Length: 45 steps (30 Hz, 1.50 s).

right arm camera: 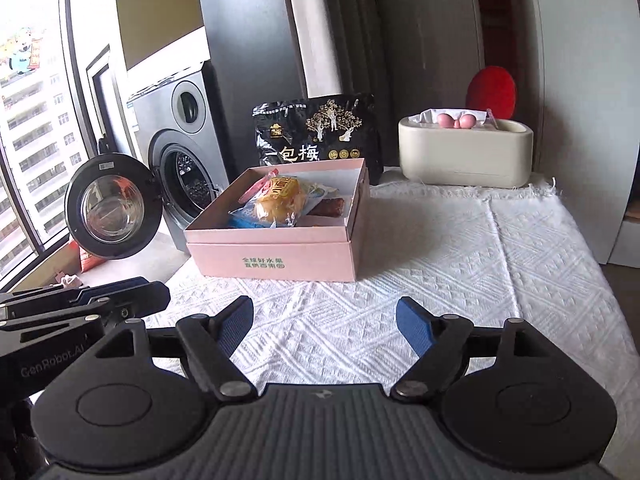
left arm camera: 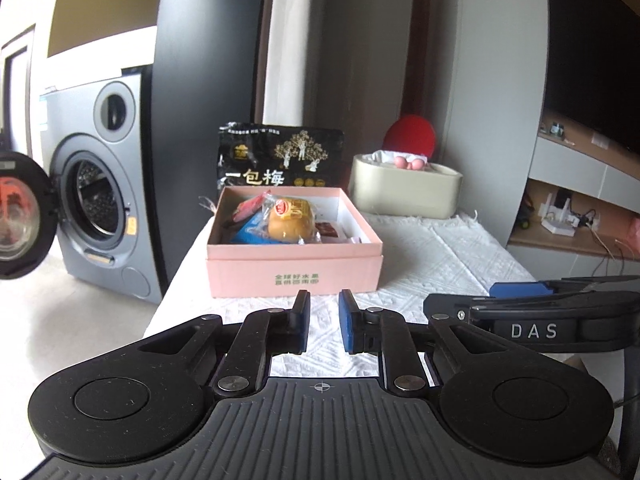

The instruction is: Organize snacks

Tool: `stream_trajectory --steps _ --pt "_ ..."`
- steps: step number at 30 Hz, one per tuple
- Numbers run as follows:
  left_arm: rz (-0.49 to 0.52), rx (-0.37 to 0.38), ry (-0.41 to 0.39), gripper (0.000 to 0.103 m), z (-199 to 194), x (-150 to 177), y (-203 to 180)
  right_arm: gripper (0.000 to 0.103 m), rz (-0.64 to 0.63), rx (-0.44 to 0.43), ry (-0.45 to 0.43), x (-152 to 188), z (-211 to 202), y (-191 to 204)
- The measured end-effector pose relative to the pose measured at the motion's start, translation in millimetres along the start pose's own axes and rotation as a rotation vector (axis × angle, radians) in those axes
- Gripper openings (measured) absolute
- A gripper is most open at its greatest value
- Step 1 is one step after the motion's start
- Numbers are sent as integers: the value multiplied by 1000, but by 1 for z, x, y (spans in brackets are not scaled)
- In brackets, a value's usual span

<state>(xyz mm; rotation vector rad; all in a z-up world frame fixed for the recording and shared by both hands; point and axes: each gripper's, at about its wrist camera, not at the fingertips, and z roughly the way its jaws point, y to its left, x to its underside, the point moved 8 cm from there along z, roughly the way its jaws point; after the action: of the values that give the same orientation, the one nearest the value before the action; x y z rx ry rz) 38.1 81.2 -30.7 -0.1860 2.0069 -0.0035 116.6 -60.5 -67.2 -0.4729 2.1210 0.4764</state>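
While both of my tools hang above the near edge of the worktop, which is covered with a white woven cloth, nothing is in either grip. My left gripper has its blue-padded fingers drawn close with a narrow slot of bare cloth showing between them; they hold nothing. My right gripper stands spread wide, its fingers well apart and empty, only the cloth visible in the gap.

Ahead of both sits the pink box, open at the top, resting on the cloth toward the left side of the worktop. Inside it the snacks lie piled together: a round golden bun in clear wrap on top near the middle, a blue packet under it at the front left, a red-and-pink wrapper toward the back left, and a dark reddish bar on the right. Standing upright just behind the box, touching or nearly touching its back wall, is a large black snack bag with gold tree pictures and white characters.

To the right of that bag, at the far edge of the cloth, is a cream oval container with pink rounded things showing at its top, and a red round object behind it. Off the worktop's left side a grey washing machine stands with its round door swung open.
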Motion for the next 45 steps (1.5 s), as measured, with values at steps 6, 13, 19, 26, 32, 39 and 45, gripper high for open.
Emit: stream_trajectory --steps 6,13,19,26,32,39,45 --pt "28 -7 -16 20 -17 3 -18 84 -26 5 -58 2 -25 9" --pt "43 -39 -11 16 -21 5 -20 84 -33 19 -68 3 -29 10" --pt "32 -44 -3 16 -22 7 -18 84 -19 17 -41 8 -25 7" --pt "40 -38 7 16 -23 6 -21 84 -17 11 -33 9 -23 6" --pt "39 -37 17 16 -21 8 -22 84 -12 7 -24 10 -23 6" --pt "37 -36 20 16 -21 9 -22 84 -2 7 -19 11 -23 5" --pt "40 -33 21 16 -21 10 -23 84 -1 6 -18 11 -23 5"
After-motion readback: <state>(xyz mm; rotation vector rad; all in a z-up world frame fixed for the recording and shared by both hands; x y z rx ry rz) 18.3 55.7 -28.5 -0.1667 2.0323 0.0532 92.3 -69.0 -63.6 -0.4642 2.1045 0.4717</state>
